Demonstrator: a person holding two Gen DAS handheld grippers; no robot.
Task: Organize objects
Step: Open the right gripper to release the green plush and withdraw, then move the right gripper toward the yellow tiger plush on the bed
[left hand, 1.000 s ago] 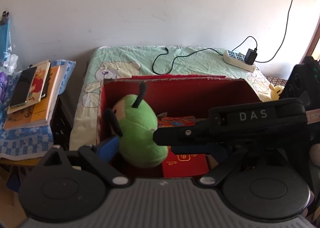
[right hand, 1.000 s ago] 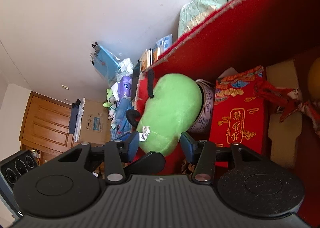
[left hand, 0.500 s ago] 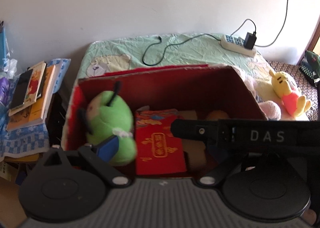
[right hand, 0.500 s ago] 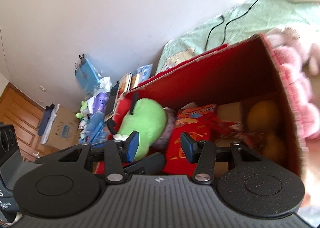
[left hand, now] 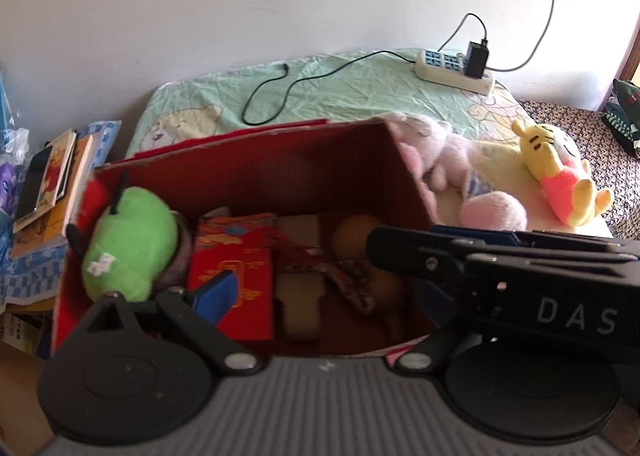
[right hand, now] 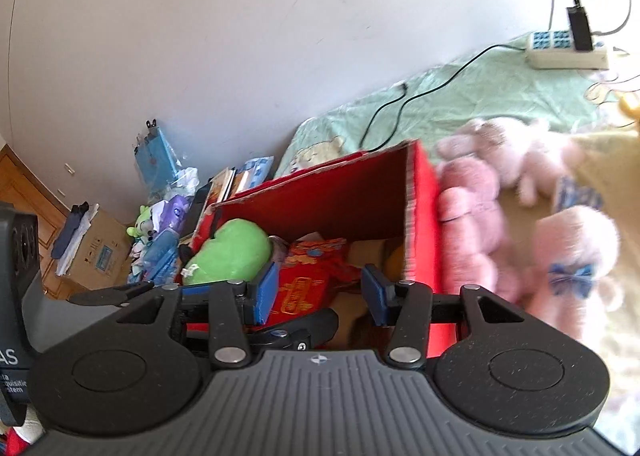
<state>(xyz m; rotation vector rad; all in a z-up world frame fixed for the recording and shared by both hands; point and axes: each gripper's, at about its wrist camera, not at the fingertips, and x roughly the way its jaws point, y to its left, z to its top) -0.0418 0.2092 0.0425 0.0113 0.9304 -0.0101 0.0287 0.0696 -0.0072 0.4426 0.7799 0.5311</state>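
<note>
A red cardboard box (left hand: 256,172) stands open on the bed. Inside it, at the left end, lies a green plush toy (left hand: 132,240) (right hand: 230,250), beside a red packet with gold print (left hand: 236,272) and an orange ball (left hand: 352,228). My left gripper (left hand: 324,296) hovers open over the box's near edge; its right finger is hidden behind the right gripper's black frame (left hand: 500,276). My right gripper (right hand: 320,292) is open and holds nothing, just short of the box's near right corner. A pink plush toy (right hand: 500,208) lies against the box's right wall.
A yellow plush toy (left hand: 556,172) rests on the bed right of the pink one. A power strip (left hand: 452,66) and black cable (left hand: 280,92) lie behind the box. Stacked books (left hand: 52,180) sit to the left; a cardboard carton (right hand: 96,252) stands farther left.
Both grippers have drawn back and up from the box. The right one has swung away from the green plush toward the right, bringing the pink plush into view. The green plush stays inside.
</note>
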